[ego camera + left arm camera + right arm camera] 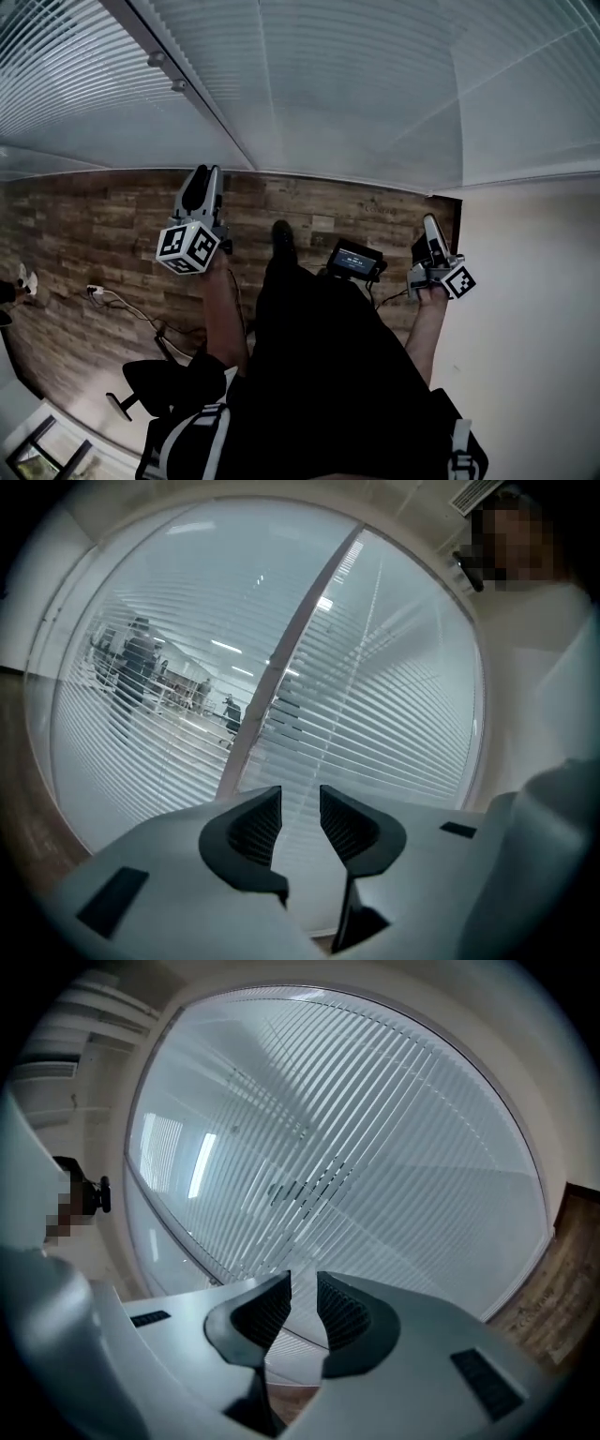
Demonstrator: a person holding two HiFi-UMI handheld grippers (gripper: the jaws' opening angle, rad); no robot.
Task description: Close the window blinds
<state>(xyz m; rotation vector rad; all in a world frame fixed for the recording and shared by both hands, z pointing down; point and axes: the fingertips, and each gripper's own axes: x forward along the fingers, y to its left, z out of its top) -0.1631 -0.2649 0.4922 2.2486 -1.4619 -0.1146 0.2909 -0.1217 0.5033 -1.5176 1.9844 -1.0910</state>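
Two narrow gaps, left tool [300, 806] and right tool [303, 1290] empty, facing blinds [394, 724]

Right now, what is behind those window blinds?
Through the blinds' partly open slats, the left gripper view shows what looks like a lit room with dark figures and ceiling lights. Right of the frame post the slats cover almost everything behind.
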